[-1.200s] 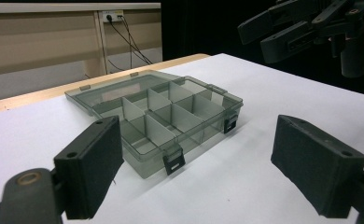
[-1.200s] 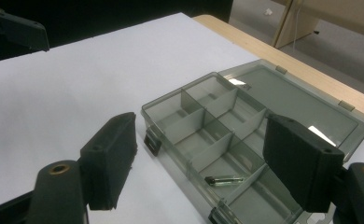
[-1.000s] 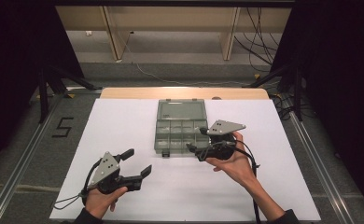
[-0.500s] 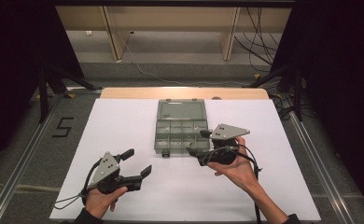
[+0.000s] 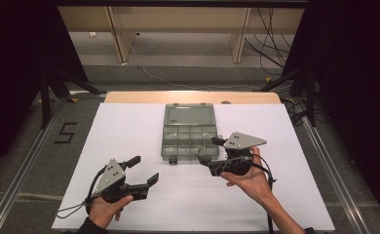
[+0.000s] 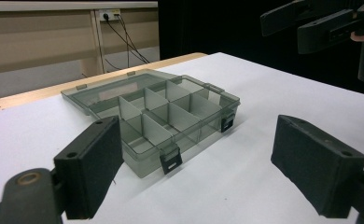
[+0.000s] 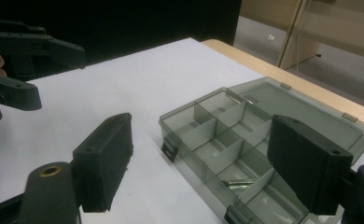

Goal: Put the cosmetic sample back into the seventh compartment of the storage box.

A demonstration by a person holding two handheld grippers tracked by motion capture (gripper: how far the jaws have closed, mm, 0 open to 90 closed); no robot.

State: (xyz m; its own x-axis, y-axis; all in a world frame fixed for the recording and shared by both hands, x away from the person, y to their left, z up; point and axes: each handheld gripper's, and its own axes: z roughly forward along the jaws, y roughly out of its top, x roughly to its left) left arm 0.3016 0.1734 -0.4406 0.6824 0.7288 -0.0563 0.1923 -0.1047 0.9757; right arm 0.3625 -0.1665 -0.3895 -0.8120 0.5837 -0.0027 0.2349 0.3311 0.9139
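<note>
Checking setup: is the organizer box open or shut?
Open: the box has its lid laid flat behind, dividers exposed.

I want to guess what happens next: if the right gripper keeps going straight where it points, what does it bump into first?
Probably the open organizer box: the right gripper points at its near compartments, jaws open, though depth is hard to judge.

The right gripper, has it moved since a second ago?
Yes, slightly: the right gripper has edged back toward the person and a little right, off the organizer box, which has stayed put.
</note>
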